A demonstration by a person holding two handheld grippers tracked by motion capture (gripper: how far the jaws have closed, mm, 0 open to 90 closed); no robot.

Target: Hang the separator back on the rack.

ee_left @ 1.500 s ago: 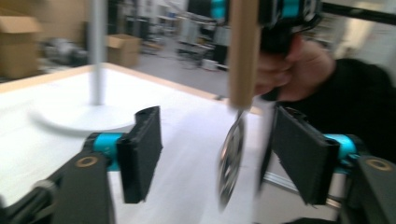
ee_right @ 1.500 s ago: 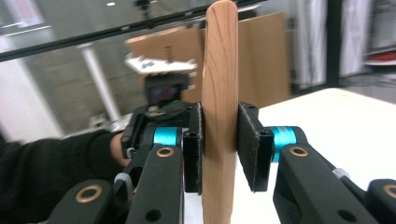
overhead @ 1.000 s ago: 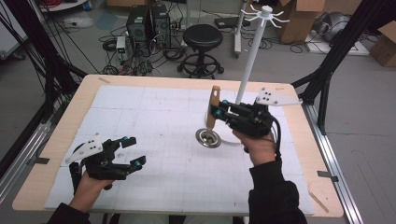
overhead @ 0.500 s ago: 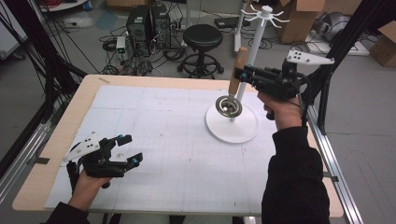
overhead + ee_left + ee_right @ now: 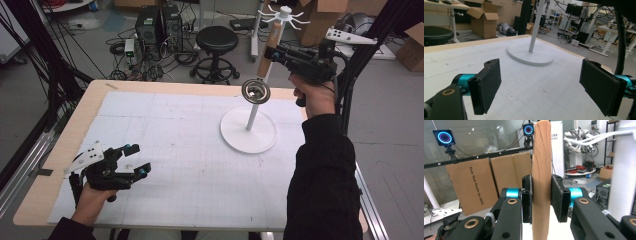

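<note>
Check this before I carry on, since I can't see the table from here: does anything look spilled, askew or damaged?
Nothing stands out. The white rack stands upright on the table. The right gripper holds a wooden-handled strainer in the air beside the rack's pole. The left gripper rests open near the front edge.

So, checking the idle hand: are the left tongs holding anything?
No, the left tongs stand open, with bare table mat between their pads.

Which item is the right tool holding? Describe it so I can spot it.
Find the white stand on the table's right side. Beside its pole, held up in the air, is a strainer. It has a wooden handle clamped in the right tool and a round metal bowl hanging below.
</note>
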